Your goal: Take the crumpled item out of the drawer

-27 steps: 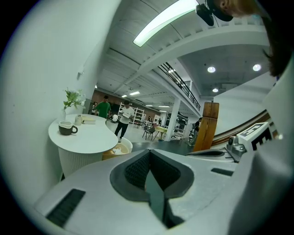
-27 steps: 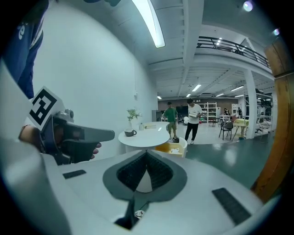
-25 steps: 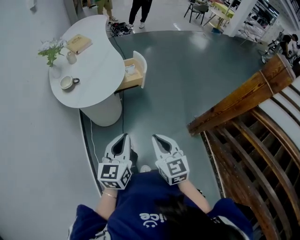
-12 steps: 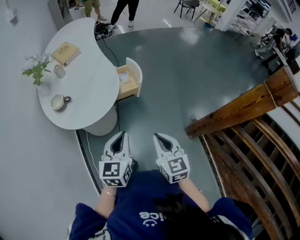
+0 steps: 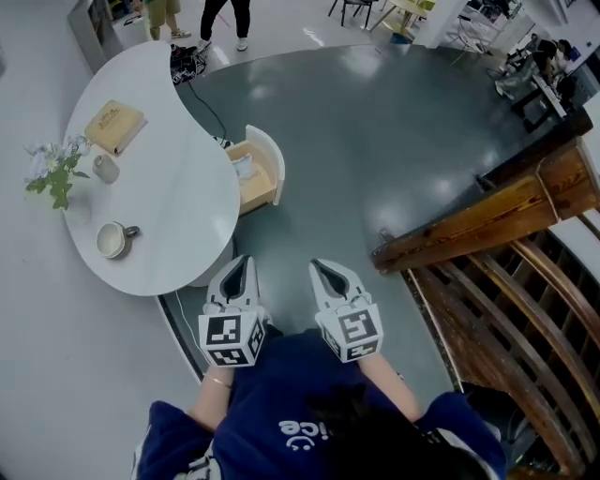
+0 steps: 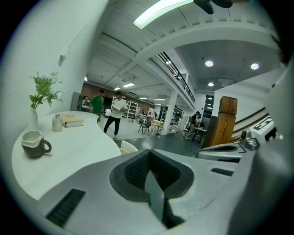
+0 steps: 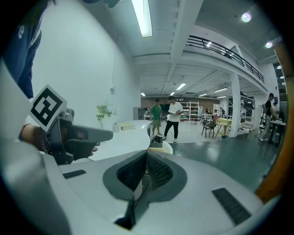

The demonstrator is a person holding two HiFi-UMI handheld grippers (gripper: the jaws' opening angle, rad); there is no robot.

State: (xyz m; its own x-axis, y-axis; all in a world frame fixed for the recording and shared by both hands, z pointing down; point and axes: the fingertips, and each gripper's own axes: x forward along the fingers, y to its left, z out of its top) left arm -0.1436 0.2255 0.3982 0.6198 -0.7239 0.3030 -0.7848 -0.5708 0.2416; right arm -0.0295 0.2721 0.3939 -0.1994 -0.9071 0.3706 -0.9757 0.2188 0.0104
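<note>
Task judged barely begun. The drawer (image 5: 270, 165) is seen already pulled open at the table's (image 5: 178, 192) edge, so opening is not needed. The crumpled item (image 5: 243, 169), pale and paper-like, is seen lying inside it, untouched. Both tools are held low in front of the body, well apart from the drawer, w/ bare floor btwn them and it.

L tool (image 5: 246, 264): jaws are shut tight, pads together, nothing gripped. R tool (image 5: 319, 270): likewise closed, nothing btwn the pads. Neither is set to grasp yet.

Left to do, as judged: the drawer is to be approached, one tool's jaws opened, the item pinched and lifted clear over the drawer wall. Light, soft stuff by the look, so little grip force is prob. needed.

Count:
- tools: 2
- drawers: 1, open
- crumpled items: 1 made out; more cannot be ruled out, the drawer interior being small in view
- on the table: 1 mug (image 5: 112, 240), 1 small cup (image 5: 105, 169), 1 book (image 5: 114, 126), 1 vase w/ sprigs (image 5: 54, 178)
- people at the far end: 2, only legs shown in head view (image 5: 221, 13) (image 5: 161, 11)
</note>
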